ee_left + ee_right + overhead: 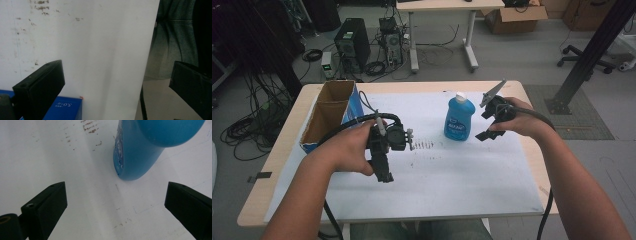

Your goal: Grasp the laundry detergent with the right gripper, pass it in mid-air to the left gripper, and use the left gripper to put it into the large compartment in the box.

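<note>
The left gripper (pixel 384 172) is held with jaws spread over the white sheet (pixel 452 170); the right gripper (pixel 487 125) (likewise spread, empty) is held just beside the upright blue bottle (pixel 459 119).

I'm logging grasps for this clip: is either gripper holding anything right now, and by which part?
Nothing is held. The left gripper and right gripper are both open with nothing between their jaws; the blue plastic bottle stands untouched.
</note>
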The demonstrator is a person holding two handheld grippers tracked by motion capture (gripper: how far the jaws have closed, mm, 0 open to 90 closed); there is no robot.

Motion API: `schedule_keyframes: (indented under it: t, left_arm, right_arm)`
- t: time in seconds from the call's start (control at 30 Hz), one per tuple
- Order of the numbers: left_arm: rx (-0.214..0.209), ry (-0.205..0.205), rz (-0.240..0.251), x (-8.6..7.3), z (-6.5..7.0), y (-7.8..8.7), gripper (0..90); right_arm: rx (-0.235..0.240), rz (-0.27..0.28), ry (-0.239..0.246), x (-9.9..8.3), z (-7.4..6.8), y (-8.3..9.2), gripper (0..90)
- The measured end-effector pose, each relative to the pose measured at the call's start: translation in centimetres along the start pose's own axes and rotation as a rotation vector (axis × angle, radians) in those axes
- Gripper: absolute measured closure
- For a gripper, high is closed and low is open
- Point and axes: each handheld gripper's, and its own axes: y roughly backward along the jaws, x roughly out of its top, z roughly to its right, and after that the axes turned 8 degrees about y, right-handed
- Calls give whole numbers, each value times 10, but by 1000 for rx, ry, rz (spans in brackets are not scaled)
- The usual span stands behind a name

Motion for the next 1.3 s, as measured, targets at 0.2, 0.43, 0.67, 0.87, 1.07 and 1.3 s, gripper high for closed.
schedule_keyframes:
  t: [0.2, 0.43, 0.67, 0.87, 1.07, 1.3]
  left_arm:
    - [0, 0, -3, -1, -1, -2, 2]
    - [1, -2, -2, 0, -1, -2, 2]
    - [-1, -8, -5, 1, -1, -3, 2]
    - [-1, -12, -4, 0, 0, -3, 2]
    - [-2, -16, -4, 0, 1, -4, 2]
    - [-3, -22, -7, 2, 2, -6, 2]
  right_arm:
    - [-8, 33, -10, -6, 5, -2, 42]
    - [-15, 86, -6, -9, 8, -6, 40]
    - [-26, 115, -12, -9, 13, -16, 37]
    - [-20, 145, -34, -13, 18, -27, 34]
    - [-33, 200, -47, -17, 22, -33, 32]
    - [-53, 225, -59, -17, 23, -40, 31]
